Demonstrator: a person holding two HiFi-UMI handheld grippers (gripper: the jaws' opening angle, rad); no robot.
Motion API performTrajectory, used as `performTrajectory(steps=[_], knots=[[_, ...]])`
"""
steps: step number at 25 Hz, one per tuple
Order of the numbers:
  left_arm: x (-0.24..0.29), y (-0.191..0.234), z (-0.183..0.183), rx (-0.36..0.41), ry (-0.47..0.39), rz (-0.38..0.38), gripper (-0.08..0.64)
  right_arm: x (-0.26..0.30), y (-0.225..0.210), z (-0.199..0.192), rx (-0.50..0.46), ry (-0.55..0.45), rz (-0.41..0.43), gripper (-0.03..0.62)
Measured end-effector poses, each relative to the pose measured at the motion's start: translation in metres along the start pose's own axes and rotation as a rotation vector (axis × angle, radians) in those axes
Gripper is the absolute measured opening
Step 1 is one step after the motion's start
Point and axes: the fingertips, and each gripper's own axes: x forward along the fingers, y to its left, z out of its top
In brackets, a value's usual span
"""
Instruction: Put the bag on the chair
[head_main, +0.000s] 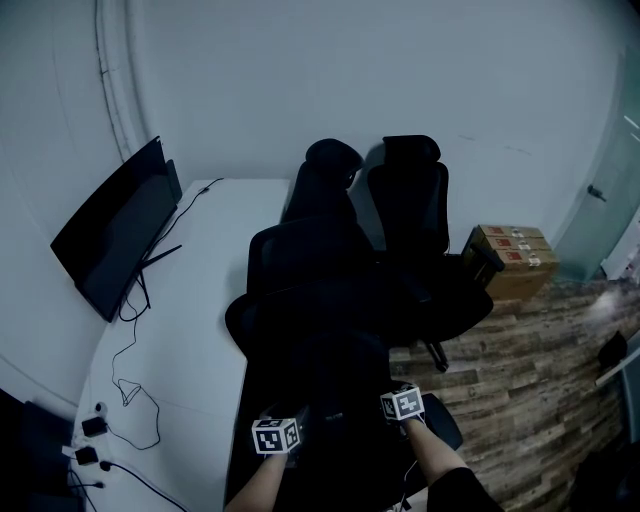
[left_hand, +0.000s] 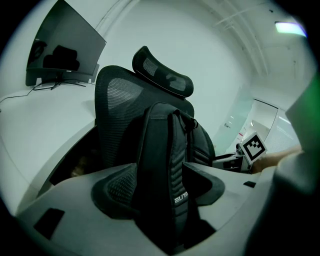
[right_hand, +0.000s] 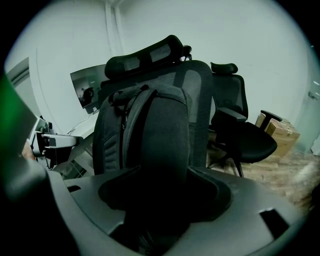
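My left gripper (left_hand: 162, 186) stands spread, with the shoulder strap (left_hand: 178, 165) of the bag (left_hand: 155, 135) between its jaws. The bag sits upright on the chair (left_hand: 117, 95), directly ahead. My right gripper (right_hand: 162, 187) stands spread around the bag's side. I cannot see its contents.

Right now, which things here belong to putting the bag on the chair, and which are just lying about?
Job: backpack, near chair holding it.
Lying about: monitor, second chair, cardboard boxes, chargers on the desk.
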Motion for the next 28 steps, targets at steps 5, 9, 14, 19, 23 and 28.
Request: performTrajectory(steps=[5,9,14,19,23,28], knots=[[-0.002,-0.005,-0.002,0.009,0.002,-0.004,0.285,-0.007,-0.005,-0.012,0.013,-0.016,0.001,0.25],[-0.006,-0.013,0.0,0.013,-0.006,-0.007,0.285,-0.022,0.001,-0.015,0.02,-0.023,0.005,0.25],[-0.014,-0.025,0.001,0.019,-0.02,0.001,0.285,-0.039,0.007,-0.015,0.039,-0.094,0.03,0.249],[-0.029,-0.037,0.005,0.015,-0.055,0.03,0.268,-0.07,0.011,-0.006,0.022,-0.175,0.03,0.249],[-0.043,-0.051,0.004,0.017,-0.078,0.041,0.207,-0.096,0.018,0.003,-0.005,-0.248,0.045,0.244],[-0.065,-0.069,0.005,0.025,-0.126,0.073,0.122,-0.128,0.024,0.005,-0.037,-0.309,0.042,0.096]])
